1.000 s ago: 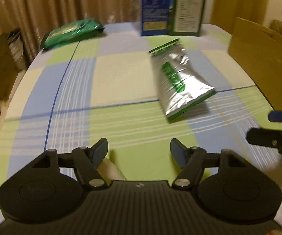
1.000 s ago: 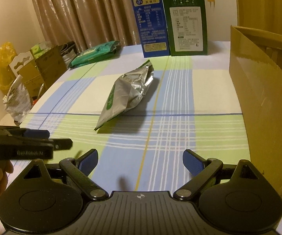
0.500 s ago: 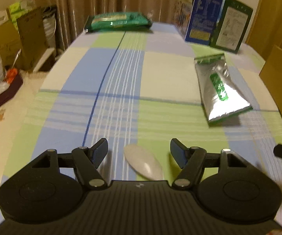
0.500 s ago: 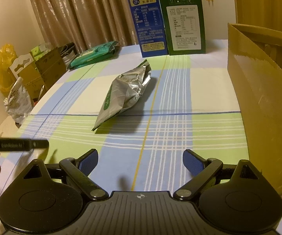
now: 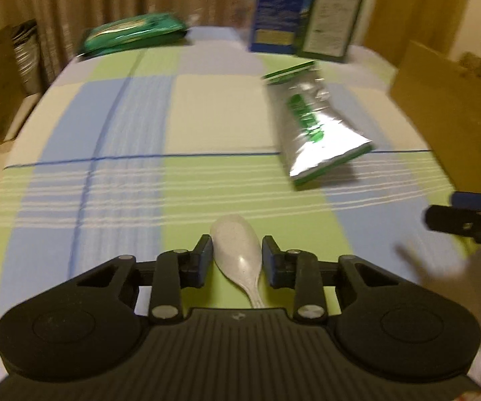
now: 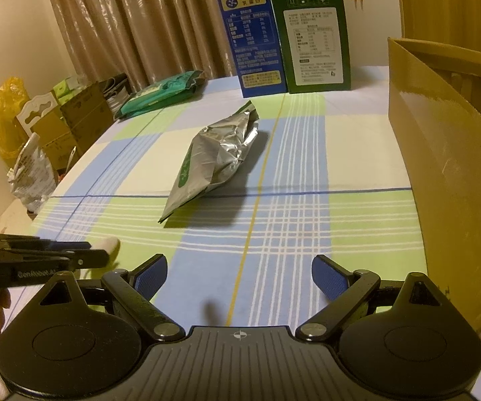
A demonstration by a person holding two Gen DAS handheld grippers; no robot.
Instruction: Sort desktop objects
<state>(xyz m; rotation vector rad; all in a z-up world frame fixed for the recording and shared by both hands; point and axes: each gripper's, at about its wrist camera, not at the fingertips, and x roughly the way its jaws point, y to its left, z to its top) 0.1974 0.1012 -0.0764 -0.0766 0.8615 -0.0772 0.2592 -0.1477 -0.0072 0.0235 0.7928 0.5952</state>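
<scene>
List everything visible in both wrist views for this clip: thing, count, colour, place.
White plastic spoon: one, white, near edge, between left fingers.
Foil snack pouch: one, silver and green, lying mid-table.
Green soft packet: one, teal, far left corner.
Blue carton: one, upright, far edge.
Green carton: one, upright, right of the blue carton.
Brown cardboard box: one, right side.
Checked tablecloth: one, blue, green, cream.
Left gripper: closing around the spoon.
Right gripper: open, empty.
</scene>
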